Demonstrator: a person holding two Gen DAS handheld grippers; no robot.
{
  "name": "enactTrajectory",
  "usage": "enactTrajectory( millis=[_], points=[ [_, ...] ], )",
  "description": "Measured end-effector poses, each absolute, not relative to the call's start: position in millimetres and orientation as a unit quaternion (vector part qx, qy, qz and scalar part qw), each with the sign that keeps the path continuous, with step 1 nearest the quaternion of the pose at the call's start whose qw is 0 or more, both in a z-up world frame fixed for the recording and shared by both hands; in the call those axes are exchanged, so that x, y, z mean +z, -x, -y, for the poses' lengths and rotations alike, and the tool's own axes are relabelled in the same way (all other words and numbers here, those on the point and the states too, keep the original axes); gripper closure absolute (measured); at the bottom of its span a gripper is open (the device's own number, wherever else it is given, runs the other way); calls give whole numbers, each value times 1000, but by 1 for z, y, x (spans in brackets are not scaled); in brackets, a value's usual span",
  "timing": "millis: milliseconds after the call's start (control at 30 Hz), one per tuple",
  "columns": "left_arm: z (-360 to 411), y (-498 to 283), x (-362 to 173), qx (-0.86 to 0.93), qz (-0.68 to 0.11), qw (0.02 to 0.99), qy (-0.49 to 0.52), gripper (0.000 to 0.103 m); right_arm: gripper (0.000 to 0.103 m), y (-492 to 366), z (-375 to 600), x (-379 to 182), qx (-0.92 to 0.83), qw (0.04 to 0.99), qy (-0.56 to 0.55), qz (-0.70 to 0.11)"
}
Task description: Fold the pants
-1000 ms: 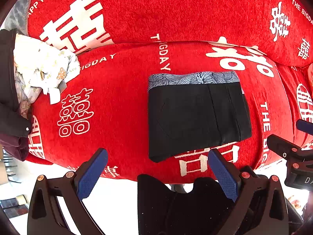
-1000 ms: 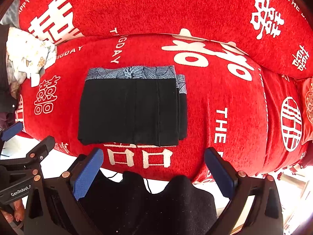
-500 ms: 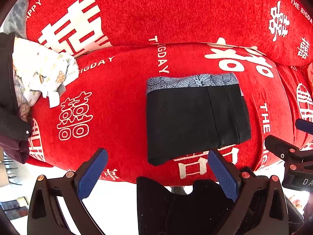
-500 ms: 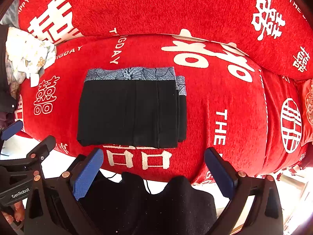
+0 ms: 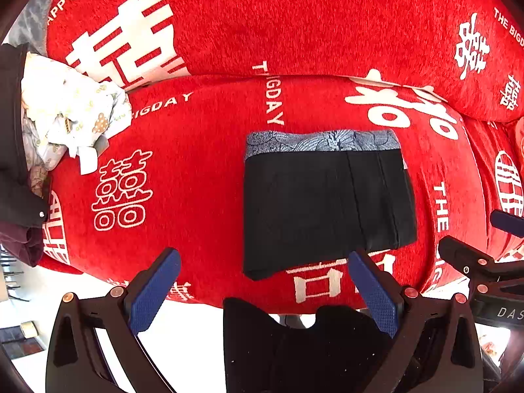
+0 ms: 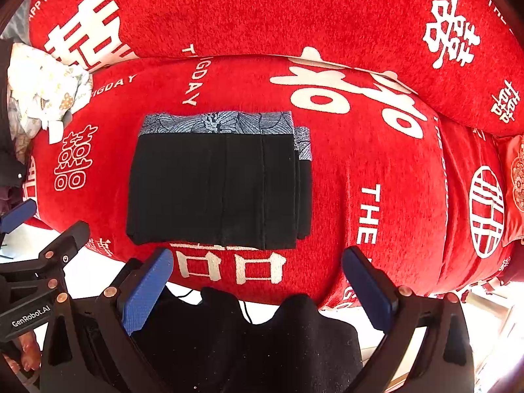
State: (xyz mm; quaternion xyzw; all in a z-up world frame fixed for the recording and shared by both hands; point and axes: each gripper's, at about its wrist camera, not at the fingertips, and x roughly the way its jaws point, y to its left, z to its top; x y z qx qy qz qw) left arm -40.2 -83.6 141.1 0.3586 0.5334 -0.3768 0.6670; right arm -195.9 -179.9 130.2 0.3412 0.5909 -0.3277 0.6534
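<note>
Soft, light and limp by the look of it: black pants [image 6: 216,190], folded into a compact rectangle, likely to slump or slide open if lifted by one layer alone. Best taken at a stacked edge, pinching all layers together — the near hem side just above the white lettering, or the right side where the layers step out. Fabric apparently matte with little slip, so likely to drag on the plush cover rather than glide.

Lying flat on the red cover [image 6: 376,131] printed with white characters and "THE BIGDAY", roughly mid-seat, in front of the matching back cushion [image 6: 278,9]. Patterned blue-grey waistband [image 6: 216,122] along the far edge; vertical seam lines running down the black panel; a second, lower layer peeking out at the right with its own strip of waistband. Edges fairly square, corners aligned, no loose leg trailing — fold looks finished or very nearly so.

Left tongs [image 5: 262,294] spread wide, grasping nothing, hanging off the seat's front edge near the bundle's lower corner. Right tongs [image 6: 258,290] likewise splayed apart and empty, just short of the near hem.

Off at the left end, a crumpled pale printed cloth [image 5: 72,111] beside a dark garment [image 5: 16,180], well apart from the pants.
</note>
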Motion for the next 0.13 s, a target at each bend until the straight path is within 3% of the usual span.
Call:
enactTrajectory(
  millis=[133],
  points=[
    [84, 43, 143, -385, -529, 666, -359, 0, 0, 196, 181, 130, -328, 653, -343, -591]
  ],
)
